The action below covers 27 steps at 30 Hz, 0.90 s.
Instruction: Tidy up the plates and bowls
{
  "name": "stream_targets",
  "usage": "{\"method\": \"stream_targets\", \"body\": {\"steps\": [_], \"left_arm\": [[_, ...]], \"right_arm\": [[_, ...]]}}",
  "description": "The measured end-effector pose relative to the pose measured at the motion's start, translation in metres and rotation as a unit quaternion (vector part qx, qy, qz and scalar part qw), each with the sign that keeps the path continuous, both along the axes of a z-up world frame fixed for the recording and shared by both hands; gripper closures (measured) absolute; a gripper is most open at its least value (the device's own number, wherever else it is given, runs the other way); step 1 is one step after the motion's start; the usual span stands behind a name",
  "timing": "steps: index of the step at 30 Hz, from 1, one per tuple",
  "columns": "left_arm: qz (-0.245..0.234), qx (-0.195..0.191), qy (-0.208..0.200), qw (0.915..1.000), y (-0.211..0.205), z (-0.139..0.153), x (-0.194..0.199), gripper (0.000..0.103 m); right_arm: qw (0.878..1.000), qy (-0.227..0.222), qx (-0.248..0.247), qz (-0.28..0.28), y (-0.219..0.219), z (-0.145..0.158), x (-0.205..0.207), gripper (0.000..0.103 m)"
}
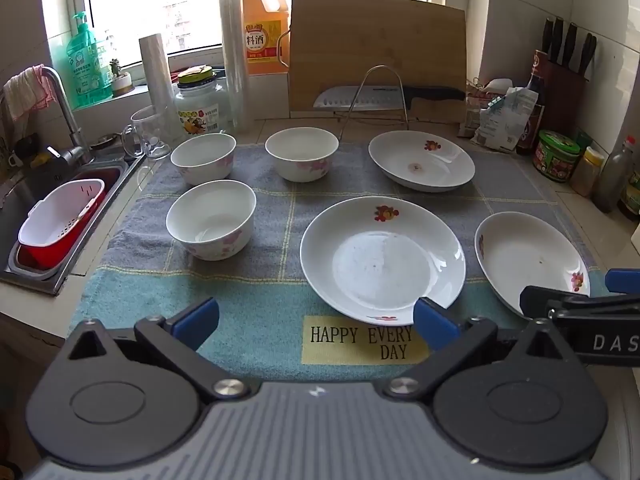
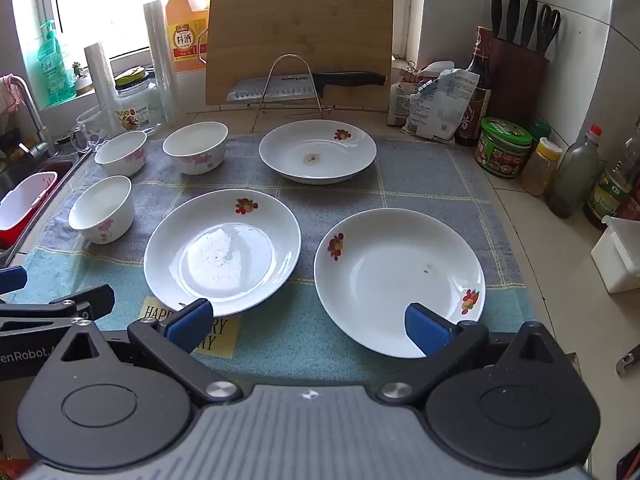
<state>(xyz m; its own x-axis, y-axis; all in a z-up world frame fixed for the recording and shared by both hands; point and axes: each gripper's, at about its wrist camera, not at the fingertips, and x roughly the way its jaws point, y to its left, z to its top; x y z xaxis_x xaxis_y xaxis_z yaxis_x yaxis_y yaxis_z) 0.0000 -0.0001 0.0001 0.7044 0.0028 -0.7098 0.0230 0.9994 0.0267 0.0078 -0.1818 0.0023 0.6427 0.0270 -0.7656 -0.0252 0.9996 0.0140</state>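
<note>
**Both claws wide open above six unstacked dishes**

Nearest the lens, the left claw (image 1: 316,320) is held with its blue pads spread to their widest and nothing between them; it is tilted down over the front edge of the towel (image 1: 256,296) spread on the desk (image 2: 560,264), above a yellow label (image 1: 362,340) printed with "HAPPY EVERY DAY". The right claw (image 2: 308,324) is likewise fully spread and empty, tilted down, with its right-hand pad seen over the near rim of the right plate (image 2: 400,280).

Just beyond, the middle plate (image 1: 382,258) is set beside the right plate, apart from it. Both lie flat, hollow side up. Being round, no long axis can be given for them.

To the left, the near bowl (image 1: 211,218) is stood upright, mouth up. Farther back, the left bowl (image 1: 204,157) and the centre bowl (image 1: 302,153) are stood upright side by side, and the far plate (image 1: 422,160) is laid flat to their right. No dish is seen touching another.

Behind them, a wire rack (image 1: 378,100), a knife (image 1: 384,96) and a cutting board (image 1: 378,40) are seen against the window wall.
</note>
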Motion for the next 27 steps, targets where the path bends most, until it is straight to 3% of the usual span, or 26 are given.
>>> {"method": "stream_targets", "body": {"steps": [27], "left_arm": [[0.001,0.0,-0.005,1.0,0.0013,0.0046,-0.0026,0.001]], "right_arm": [[1.0,-0.014,-0.008,0.002,0.0026,0.0053,-0.0045,0.0]]}}
